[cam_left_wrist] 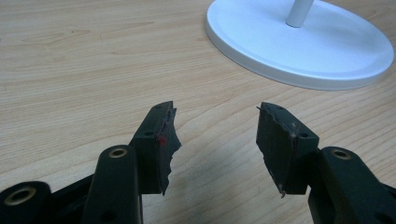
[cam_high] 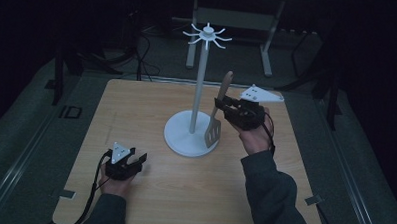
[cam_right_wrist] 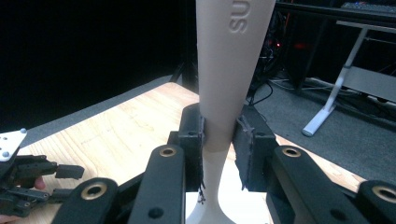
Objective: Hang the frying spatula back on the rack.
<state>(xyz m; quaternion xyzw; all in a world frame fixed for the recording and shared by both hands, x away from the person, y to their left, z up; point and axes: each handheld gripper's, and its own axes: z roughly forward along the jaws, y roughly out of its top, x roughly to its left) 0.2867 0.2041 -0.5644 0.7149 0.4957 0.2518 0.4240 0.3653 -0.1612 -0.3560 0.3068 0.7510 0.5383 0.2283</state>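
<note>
One spatula, one rack, two grippers on the table

One wooden spatula (cam_high: 217, 112) stands near upright — handle at 12 o'clock, slotted blade at 6 over the white hook rack's (cam_high: 191, 137) base — clamped at its handle by the right gripper (cam_high: 221, 107); the left gripper (cam_high: 140, 159), at the rack's 7 o'clock, rests with jaws apart on the table (cam_high: 136, 105).

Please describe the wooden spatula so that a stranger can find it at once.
On the wooden table stands a white stand with a tall pole. Right beside its base, the right claw holds the spatula upright. It is the only slotted wooden utensil.
</note>
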